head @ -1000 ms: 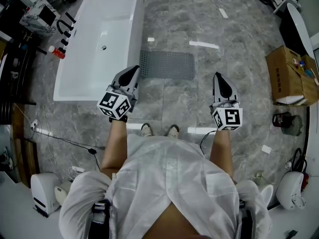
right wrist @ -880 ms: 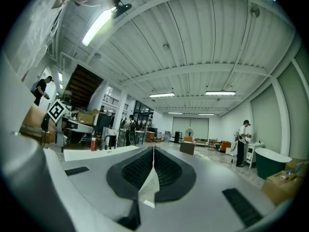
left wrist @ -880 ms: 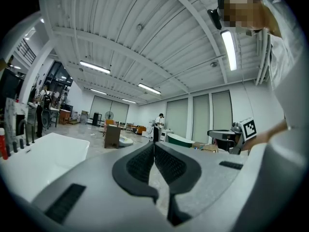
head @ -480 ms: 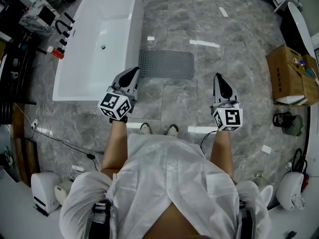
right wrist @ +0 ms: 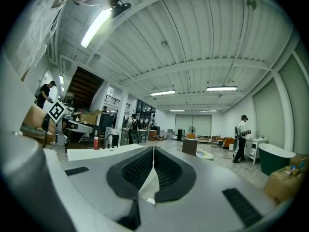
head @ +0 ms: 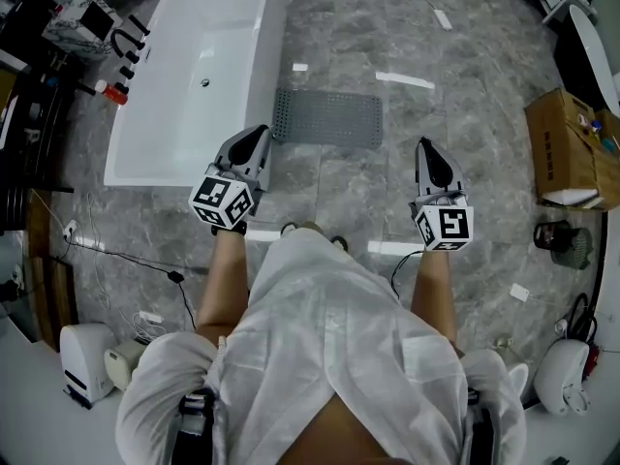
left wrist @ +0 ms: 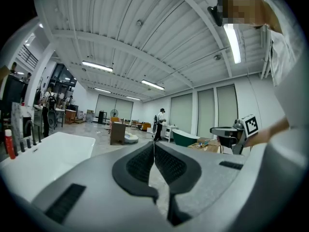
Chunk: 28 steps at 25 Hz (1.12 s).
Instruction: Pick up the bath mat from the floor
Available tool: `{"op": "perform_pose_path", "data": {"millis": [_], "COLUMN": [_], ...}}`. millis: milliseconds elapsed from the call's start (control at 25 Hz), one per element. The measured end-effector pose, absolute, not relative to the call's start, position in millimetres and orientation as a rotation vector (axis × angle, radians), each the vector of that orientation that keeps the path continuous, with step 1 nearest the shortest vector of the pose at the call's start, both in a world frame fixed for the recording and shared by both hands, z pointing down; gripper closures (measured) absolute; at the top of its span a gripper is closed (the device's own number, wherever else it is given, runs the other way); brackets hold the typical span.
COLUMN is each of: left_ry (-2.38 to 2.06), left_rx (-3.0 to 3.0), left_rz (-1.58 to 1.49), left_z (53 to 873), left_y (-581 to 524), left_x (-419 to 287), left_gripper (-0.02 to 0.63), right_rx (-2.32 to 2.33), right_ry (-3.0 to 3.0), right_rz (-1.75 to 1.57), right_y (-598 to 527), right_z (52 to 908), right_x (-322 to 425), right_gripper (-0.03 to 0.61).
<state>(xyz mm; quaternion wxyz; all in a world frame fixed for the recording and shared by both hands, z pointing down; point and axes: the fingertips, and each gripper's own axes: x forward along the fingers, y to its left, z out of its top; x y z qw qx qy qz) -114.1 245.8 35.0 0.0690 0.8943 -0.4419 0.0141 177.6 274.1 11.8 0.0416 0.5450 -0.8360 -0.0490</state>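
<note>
Bath mat (head: 327, 117) receded beyond left tongs (head: 263, 132), right tongs (head: 423, 144).

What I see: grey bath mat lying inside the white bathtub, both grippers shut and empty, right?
No. The head view shows the bath mat on the floor beside the bathtub; the left gripper and right gripper are shut and empty.

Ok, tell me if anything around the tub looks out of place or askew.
Nothing much stands out. The bath mat lies flat on the floor beside the bathtub, with no corner curled. The only untidy thing is a black cable trailing loose over the tiles on the left.
</note>
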Motion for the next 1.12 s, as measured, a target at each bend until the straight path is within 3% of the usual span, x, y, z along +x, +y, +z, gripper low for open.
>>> {"op": "perform_pose_path", "data": {"millis": [1120], "left_ry": [-1.392], "left_rx": [2.575], "left_rz": [0.131], "left_z": [95.0], "left_y": [19.9], "left_x": [-156.0], "left_gripper": [0.601], "right_rx": [1.693], "right_ry": [-2.467], "right_rz": [-0.027], "right_y": [56.7], "right_z": [56.6], "right_x": [151.2], "right_gripper": [0.548]}}
